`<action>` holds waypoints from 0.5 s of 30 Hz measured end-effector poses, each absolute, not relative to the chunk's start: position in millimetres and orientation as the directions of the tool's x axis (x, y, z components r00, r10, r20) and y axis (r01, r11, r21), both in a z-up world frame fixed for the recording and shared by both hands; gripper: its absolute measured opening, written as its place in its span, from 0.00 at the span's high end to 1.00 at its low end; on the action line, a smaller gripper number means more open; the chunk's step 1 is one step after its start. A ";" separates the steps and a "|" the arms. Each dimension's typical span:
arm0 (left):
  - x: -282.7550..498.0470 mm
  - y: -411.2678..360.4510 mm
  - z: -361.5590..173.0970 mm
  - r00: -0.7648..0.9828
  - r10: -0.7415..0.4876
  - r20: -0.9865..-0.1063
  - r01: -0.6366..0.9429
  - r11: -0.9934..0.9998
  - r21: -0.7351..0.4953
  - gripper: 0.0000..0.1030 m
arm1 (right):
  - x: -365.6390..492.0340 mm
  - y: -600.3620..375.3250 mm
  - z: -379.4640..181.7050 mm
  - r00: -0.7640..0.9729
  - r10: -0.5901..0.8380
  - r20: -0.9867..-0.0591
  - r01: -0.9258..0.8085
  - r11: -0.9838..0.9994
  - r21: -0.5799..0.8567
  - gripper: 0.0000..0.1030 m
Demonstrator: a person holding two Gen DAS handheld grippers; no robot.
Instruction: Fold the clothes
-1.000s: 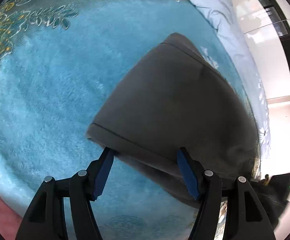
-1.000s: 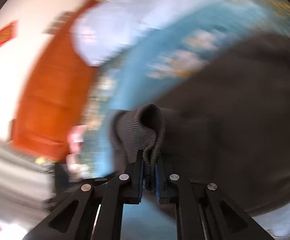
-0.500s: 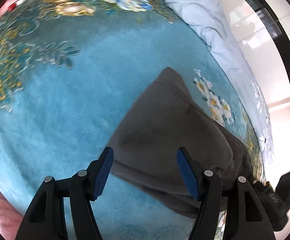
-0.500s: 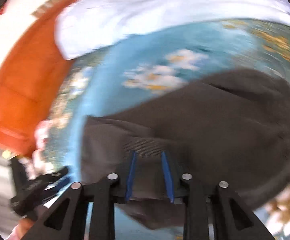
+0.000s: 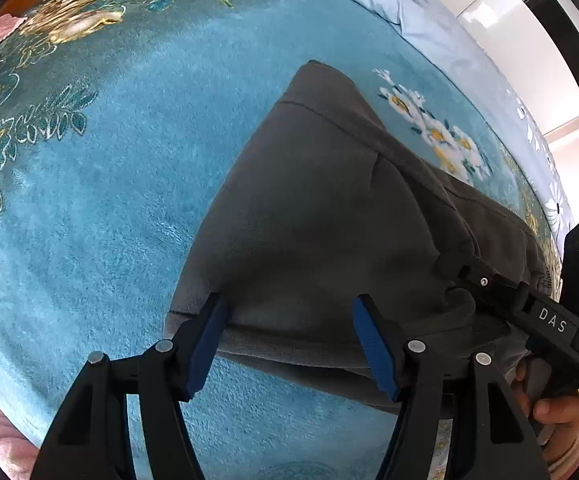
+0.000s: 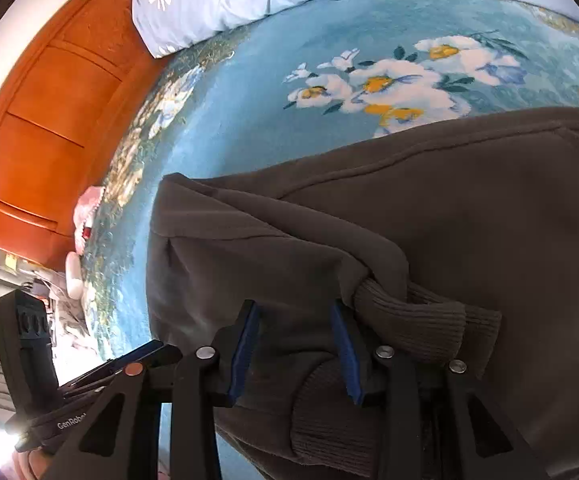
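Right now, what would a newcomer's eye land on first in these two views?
The dark grey sweatshirt, folded and lying on the blue floral blanket. Its ribbed cuff lies just beside the right gripper, whose jaws are opening over the cloth. The left gripper hangs open above the sweatshirt's near edge.

Opening right tool over sweatshirt

Both views look steeply down along their own fingers, close above a blue floral blanket. Each has the grey sweater just beyond its fingertips. The left view catches the right gripper off to its fingers' right.
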State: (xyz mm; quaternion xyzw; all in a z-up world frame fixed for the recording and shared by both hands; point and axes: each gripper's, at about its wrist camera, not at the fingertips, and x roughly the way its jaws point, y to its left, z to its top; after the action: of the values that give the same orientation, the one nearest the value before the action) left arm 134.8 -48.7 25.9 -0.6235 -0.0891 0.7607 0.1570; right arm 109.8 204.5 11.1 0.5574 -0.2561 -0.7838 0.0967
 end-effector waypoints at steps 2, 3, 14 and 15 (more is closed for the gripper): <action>137.0 -50.5 27.6 -0.182 0.356 -0.917 -0.127 -0.933 -0.337 0.36 | 111.8 206.5 11.0 -0.358 -0.443 -0.822 -0.132 -0.847 0.514 0.59; 138.8 -52.1 29.7 -0.189 0.361 -0.913 -0.128 -0.931 -0.341 0.36 | 112.8 207.3 12.3 -0.360 -0.445 -0.820 -0.137 -0.844 0.519 0.59; 165.4 -76.1 61.4 -0.327 0.338 -0.882 -0.113 -0.941 -0.318 0.36 | 180.2 238.7 78.1 -0.463 -0.386 -0.798 -0.210 -0.827 0.521 0.48; 168.6 -74.8 64.9 -0.337 0.331 -0.882 -0.129 -0.944 -0.305 0.36 | 190.7 247.0 76.7 -0.461 -0.378 -0.803 -0.238 -0.819 0.523 0.48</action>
State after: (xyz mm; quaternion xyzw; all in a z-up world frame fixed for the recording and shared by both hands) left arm 168.6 -74.8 64.9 -0.5582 -0.0905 0.8125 0.1413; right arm 190.7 247.0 76.7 0.5174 -0.2980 -0.8010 0.0438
